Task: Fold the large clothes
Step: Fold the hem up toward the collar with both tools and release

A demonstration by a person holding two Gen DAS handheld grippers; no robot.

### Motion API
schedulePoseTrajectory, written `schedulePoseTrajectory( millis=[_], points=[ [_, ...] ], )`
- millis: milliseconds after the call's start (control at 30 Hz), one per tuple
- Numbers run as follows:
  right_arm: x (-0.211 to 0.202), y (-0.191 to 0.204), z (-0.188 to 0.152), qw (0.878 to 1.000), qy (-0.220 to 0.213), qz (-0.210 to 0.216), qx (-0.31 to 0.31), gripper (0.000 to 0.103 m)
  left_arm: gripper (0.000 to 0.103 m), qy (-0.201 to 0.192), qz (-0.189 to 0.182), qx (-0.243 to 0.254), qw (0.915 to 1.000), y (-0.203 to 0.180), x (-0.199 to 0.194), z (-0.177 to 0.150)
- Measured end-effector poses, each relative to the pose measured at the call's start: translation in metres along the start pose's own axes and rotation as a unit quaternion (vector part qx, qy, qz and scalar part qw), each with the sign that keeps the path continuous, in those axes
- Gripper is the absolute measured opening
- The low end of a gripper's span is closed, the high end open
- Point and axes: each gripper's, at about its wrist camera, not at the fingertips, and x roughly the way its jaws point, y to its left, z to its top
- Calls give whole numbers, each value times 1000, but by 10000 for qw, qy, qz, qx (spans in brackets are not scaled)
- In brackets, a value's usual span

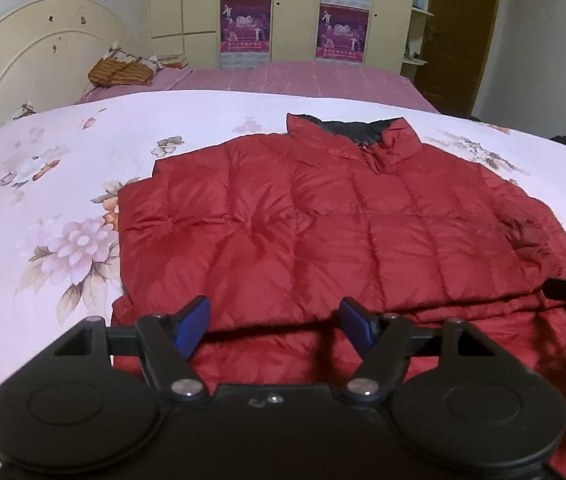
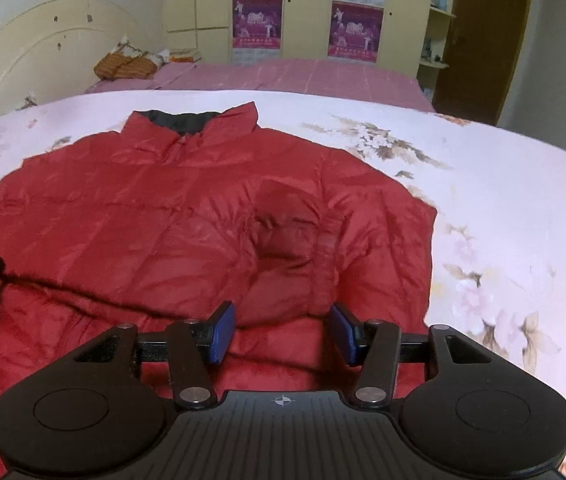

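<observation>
We find the red puffer jacket [image 1: 323,216] lying front-up on the floral bedspread [image 1: 43,200], its collar [image 1: 363,132] at the far end from both our grippers and its hem nearest to us; the left gripper [image 1: 275,326] hangs over the near hem with its blue pads [image 1: 193,324] spread wide and nothing between them but air, the cloth lying beneath; the right gripper [image 2: 283,330] hangs likewise over the near edge, its pads [image 2: 223,332] parted and pinching nothing, though a soft bulge of fabric rises just ahead of the gap.

As for progress, we judge the sides already dealt with; ahead and to the left of the left gripper the jacket ends in a straight edge with a second layer showing beneath it, which looks like a sleeve or side panel turned inward; ahead of the right gripper a darker, rumpled patch [image 2: 287,224] sits on the body, seemingly a sleeve laid across the front, though we cannot tell its outline for certain; the right edge beyond it also runs straight.

What is left, in our reading, is the lengthwise fold: the near hem is not yet brought up toward the collar, and the jacket still lies at full length; the tip of the other tool shows at each view's edge.
</observation>
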Motion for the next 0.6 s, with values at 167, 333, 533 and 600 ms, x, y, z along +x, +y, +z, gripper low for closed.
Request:
schedulePoseTrajectory(
  millis=[167, 333, 533, 600],
  points=[
    [-26, -6, -13, 9997, -57, 241, 0, 52, 72, 40, 62, -8, 10000, -4, -20, -12],
    [-47, -5, -28, 9989, -47, 458, 31, 52, 75, 150, 102, -57, 9998, -7, -39, -30],
    [-68, -1, -46, 9988, -14, 493, 66, 52, 78, 234, 60, -152, 9996, -5, -59, -47],
    [-77, 0, -51, 9988, -27, 473, 100, 52, 80, 244, 64, -140, 9996, -4, -65, -51]
  ],
)
